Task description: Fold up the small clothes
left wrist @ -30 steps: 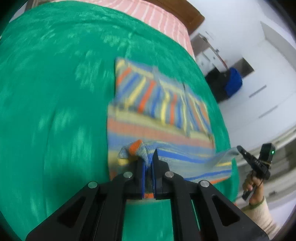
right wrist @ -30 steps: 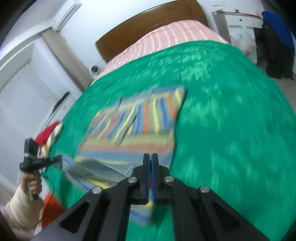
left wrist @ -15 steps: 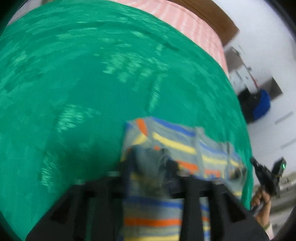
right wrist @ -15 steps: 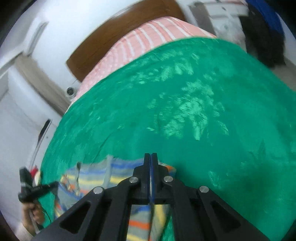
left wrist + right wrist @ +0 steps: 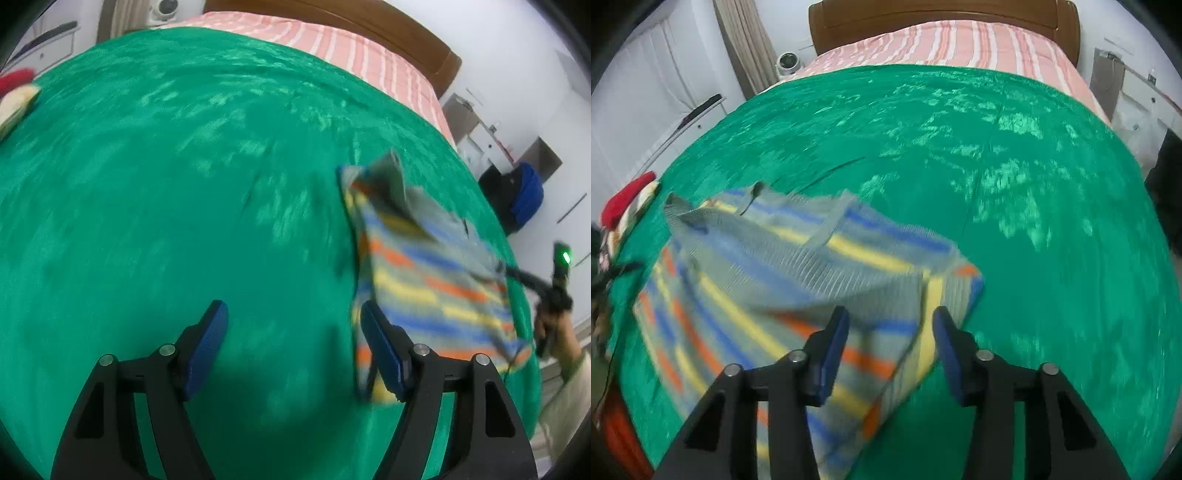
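A small striped knit garment (image 5: 798, 280), grey with blue, yellow and orange bands, lies folded over on the green bedspread (image 5: 1015, 184). My right gripper (image 5: 891, 325) is open, its jaws spread just over the garment's near right corner, holding nothing. My left gripper (image 5: 293, 321) is open and empty over bare bedspread (image 5: 166, 184); the garment (image 5: 424, 273) lies just to its right, against the right finger (image 5: 380, 343). The right gripper also shows far right in the left wrist view (image 5: 517, 275).
A pink striped sheet (image 5: 960, 40) and wooden headboard (image 5: 942, 14) lie at the far end of the bed. A red and striped pile of clothes (image 5: 624, 206) sits at the bed's left edge. Furniture and a blue bag (image 5: 524, 195) stand to the right.
Both grippers carried the garment's near edge forward over itself, then opened and let it go. The garment now lies folded, and the left gripper has swung off to its left.
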The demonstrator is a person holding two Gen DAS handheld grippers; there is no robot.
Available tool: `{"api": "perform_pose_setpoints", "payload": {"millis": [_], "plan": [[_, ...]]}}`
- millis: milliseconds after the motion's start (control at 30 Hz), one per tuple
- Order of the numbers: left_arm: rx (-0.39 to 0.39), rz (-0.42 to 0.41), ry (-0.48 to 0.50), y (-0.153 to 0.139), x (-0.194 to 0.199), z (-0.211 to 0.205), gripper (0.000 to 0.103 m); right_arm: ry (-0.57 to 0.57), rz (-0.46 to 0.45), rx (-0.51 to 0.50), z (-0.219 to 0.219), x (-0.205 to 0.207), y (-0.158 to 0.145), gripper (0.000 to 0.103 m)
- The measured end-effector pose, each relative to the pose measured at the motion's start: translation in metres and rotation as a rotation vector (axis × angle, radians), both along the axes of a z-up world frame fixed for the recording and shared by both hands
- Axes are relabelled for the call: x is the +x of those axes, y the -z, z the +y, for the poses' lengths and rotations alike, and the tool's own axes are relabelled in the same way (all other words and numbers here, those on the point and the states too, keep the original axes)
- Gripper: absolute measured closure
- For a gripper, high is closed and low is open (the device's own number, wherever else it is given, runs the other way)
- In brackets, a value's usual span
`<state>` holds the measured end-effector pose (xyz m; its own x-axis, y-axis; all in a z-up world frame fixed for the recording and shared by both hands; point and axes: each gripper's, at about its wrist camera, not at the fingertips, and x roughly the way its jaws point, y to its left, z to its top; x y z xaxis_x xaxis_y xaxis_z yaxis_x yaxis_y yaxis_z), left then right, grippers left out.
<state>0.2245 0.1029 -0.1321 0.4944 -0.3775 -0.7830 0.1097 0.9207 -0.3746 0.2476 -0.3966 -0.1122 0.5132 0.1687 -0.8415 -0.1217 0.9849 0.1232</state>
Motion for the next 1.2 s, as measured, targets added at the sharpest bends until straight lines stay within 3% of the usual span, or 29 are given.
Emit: {"api": "perform_pose_setpoints", "payload": {"millis": [67,100,167,267,333,400,433,467,500,567,667,733,900,1033,1133,1200], "plan": [[-0.012,-0.002,-0.018,0.006,-0.020,0.010,0.027,0.000,0.034,-0.005,0.000,0.015,0.007,0.099],[-0.013,-0.009,-0.028,0.007,-0.025,0.011,0.027,-0.010,0.055,-0.030,0.000,0.020,0.009,0.100],[-0.009,-0.044,-0.051,0.007,-0.038,0.019,0.026,0.011,-0.006,-0.048,-0.003,0.021,-0.005,0.100],[-0.015,-0.088,-0.072,0.014,-0.046,0.022,0.024,0.127,-0.079,-0.047,-0.021,0.028,-0.025,0.100],[0.013,-0.107,-0.074,0.022,-0.047,0.018,0.024,0.170,-0.063,-0.079,-0.026,0.040,-0.019,0.100],[0.048,-0.141,-0.062,0.025,-0.049,0.011,0.018,0.181,0.011,-0.099,-0.025,0.049,0.002,0.099],[0.064,-0.154,-0.050,0.025,-0.046,0.003,0.017,0.184,0.058,-0.101,-0.023,0.052,0.012,0.097],[0.082,-0.165,-0.040,0.026,-0.048,0.001,0.015,0.197,0.102,-0.114,-0.021,0.052,0.022,0.086],[0.105,-0.174,-0.031,0.027,-0.050,-0.003,0.014,0.209,0.098,-0.132,-0.019,0.049,0.022,0.079],[0.143,-0.187,-0.016,0.028,-0.052,-0.009,0.010,0.218,0.052,-0.127,-0.014,0.039,0.008,0.054],[0.159,-0.194,-0.005,0.029,-0.053,-0.011,0.008,0.190,0.014,-0.107,0.006,0.027,-0.020,0.053],[0.154,-0.198,-0.006,0.029,-0.053,-0.009,0.008,0.105,0.016,-0.065,0.035,0.027,-0.039,0.053],[0.157,-0.216,-0.008,0.030,-0.059,-0.009,0.007,-0.149,0.067,0.187,0.149,0.048,-0.055,0.053],[0.136,-0.224,-0.002,0.031,-0.062,-0.007,0.006,-0.232,0.184,0.226,0.231,0.091,-0.018,0.053],[0.125,-0.232,0.003,0.032,-0.063,-0.005,0.004,-0.162,0.287,0.218,0.263,0.125,0.029,0.053],[0.122,-0.234,0.007,0.032,-0.065,-0.005,0.003,-0.077,0.264,0.245,0.265,0.141,0.042,0.053]]}}
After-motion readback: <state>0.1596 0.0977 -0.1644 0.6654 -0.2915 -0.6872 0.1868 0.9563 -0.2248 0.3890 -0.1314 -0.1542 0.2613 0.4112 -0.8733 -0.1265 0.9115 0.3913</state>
